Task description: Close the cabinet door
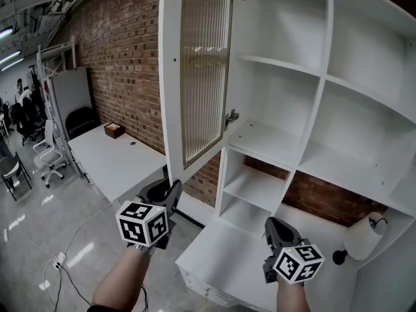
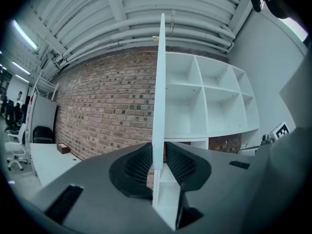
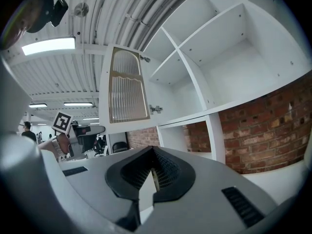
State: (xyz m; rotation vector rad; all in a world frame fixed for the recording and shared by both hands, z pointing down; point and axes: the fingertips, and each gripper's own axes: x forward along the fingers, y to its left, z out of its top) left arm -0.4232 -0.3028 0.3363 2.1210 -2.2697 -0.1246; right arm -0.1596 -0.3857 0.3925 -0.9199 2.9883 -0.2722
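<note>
the left gripper (image 2: 158,165) is pinching the bottom edge of the cabinet door (image 1: 205,70), which is sticking out from the white shelves (image 1: 279,65), so it should probably be swinging it gently toward the shelves, while the right gripper (image 1: 275,226) is hanging shut and empty in front of them.

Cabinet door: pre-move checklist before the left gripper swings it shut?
1. Grip: left gripper has its jaws closed on the lower edge of the cabinet door - ok.
2. Start position: door swung wide open, standing out from the shelving - ok.
3. Hinges: upper and lower both joined to the frame - ok.
4. Swing path: compartments behind the door are bare - ok.
5. Right gripper: jaws shut, empty, low over the lower cabinet top, seemingly off the door's arc - ok.
6. Catch or stop for a flush close - cannot tell.
</note>
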